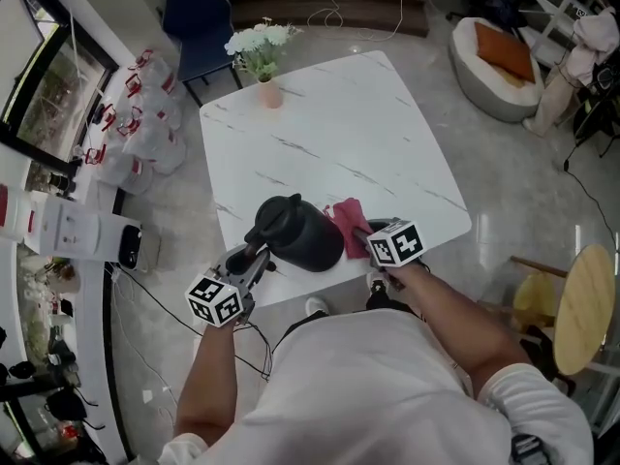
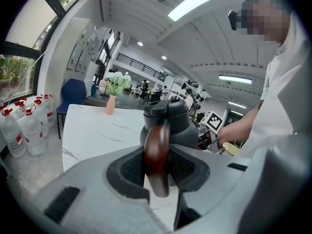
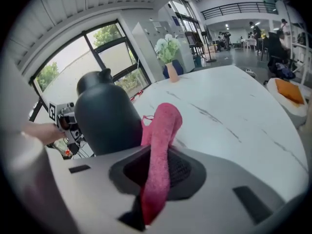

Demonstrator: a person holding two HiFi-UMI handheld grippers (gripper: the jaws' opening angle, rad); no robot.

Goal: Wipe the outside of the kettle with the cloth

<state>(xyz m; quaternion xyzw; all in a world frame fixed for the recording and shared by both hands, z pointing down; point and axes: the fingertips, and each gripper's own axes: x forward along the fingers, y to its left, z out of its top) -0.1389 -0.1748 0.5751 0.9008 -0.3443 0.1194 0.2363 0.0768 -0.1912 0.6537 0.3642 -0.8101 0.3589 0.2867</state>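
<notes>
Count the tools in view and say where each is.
2. The left tool is clamped on the brown handle of the kettle; the right tool holds the pink cloth beside that kettle. No others show.

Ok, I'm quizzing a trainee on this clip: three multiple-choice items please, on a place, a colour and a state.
1. The vase stands on the table: A mid-table; B at a far corner; C at the near edge.
2. The cloth is: A pink; B blue; C white.
3. The left gripper is: A open; B shut on the cloth; C shut on the kettle's handle.
B: the head view shows it at a far corner. A: it shows pink. C: its jaws clamp the brown handle.
</notes>
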